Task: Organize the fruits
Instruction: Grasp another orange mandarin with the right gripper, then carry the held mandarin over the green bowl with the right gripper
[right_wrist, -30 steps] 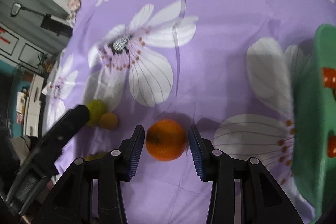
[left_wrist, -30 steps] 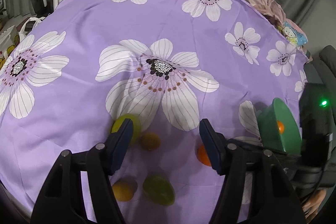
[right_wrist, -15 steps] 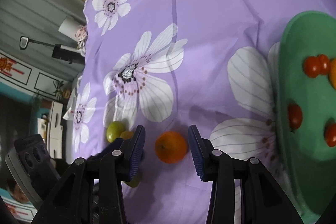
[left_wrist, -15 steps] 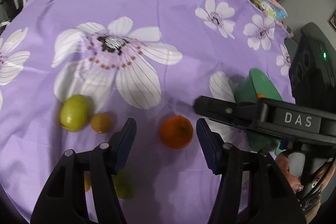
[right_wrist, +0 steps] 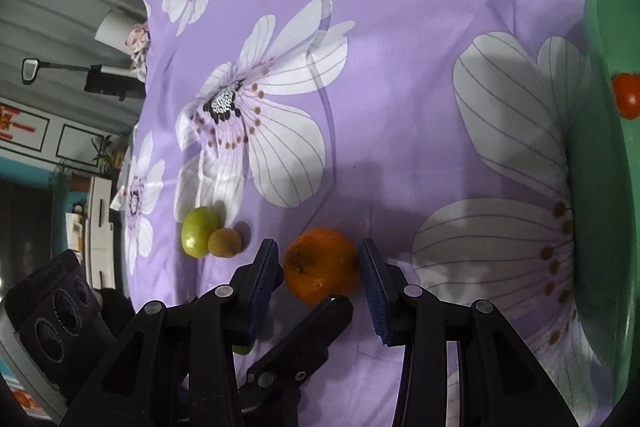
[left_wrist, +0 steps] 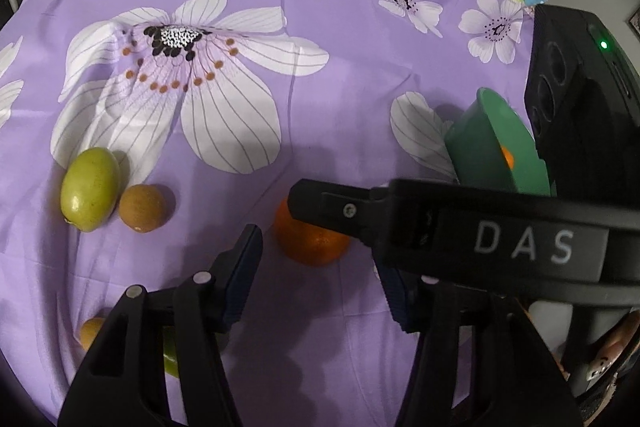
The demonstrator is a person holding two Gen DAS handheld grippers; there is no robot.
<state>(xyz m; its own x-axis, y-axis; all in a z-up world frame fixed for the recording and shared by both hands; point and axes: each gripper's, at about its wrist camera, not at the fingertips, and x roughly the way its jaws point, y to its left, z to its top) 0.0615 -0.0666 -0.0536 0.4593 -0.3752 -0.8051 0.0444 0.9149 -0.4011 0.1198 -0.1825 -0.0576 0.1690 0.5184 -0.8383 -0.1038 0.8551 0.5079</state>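
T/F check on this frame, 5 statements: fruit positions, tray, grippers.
1. The orange lies between the right gripper's fingers. True; a gap shows on each side.
2. The green fruit and the brown fruit lie apart. False: they touch.
3. The green tray holds a red tomato. True.
4. The cloth is plain purple. False: it has white flowers.
5. The left gripper holds the green fruit. False: it holds nothing, jaws closing near the orange.
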